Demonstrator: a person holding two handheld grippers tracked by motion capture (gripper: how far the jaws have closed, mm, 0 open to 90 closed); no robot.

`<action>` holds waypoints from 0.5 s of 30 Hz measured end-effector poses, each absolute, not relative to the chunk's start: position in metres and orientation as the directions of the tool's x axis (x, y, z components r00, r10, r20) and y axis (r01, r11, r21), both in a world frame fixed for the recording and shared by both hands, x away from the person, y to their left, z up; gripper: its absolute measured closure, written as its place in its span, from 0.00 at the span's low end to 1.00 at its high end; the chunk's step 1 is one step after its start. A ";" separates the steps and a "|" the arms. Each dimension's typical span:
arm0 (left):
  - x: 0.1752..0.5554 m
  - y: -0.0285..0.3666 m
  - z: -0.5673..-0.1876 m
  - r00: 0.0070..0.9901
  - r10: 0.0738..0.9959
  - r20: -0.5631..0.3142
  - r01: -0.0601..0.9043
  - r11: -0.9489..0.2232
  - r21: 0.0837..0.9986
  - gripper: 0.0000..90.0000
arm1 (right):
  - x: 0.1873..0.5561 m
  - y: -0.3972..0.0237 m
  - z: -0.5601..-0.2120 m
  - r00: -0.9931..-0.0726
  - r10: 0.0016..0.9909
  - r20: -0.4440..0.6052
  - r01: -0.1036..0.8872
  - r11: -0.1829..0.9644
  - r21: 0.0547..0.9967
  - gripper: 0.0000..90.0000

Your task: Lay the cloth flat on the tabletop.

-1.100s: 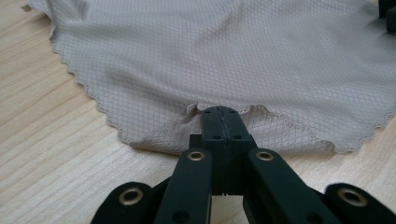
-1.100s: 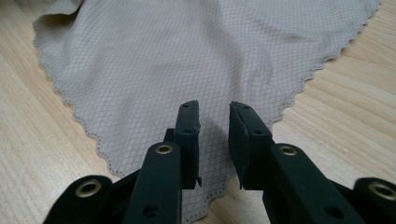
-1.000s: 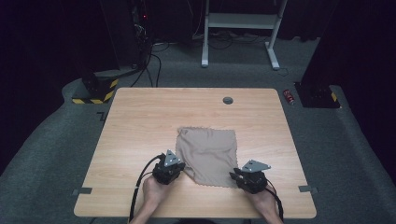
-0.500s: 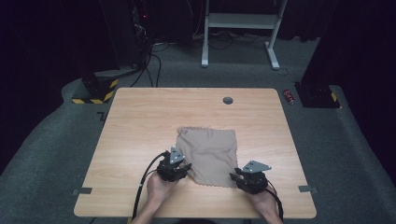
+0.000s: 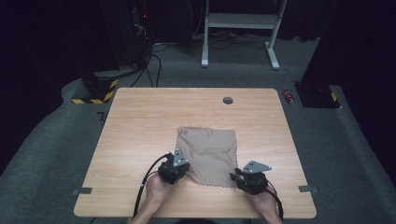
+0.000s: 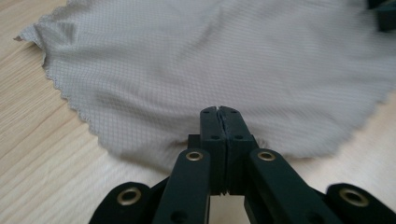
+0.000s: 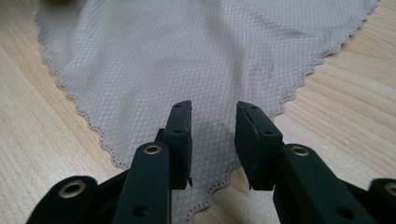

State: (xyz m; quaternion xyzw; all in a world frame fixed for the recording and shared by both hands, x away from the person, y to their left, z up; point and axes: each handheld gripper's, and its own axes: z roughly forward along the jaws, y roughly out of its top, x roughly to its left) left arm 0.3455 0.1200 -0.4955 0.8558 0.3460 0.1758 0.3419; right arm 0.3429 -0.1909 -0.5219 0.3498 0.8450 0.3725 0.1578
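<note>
The left gripper has just snapped its jaws together on the near corner of the beige, grid-woven, scallop-edged cloth. The right gripper stands spread over the other near corner on the wood-grain surface.

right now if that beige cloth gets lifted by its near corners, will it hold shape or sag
The cloth would likely sag: it looks thin and already ripples on the table. Probably very light. Its fine woven grid may give some grip, so a pinched corner probably will not slip.
</note>
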 end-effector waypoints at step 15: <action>0.306 0.157 -0.505 0.696 0.716 0.049 0.500 -0.532 0.683 0.98 | 0.327 -0.198 -0.515 -0.730 0.684 -0.005 0.456 0.492 0.742 0.77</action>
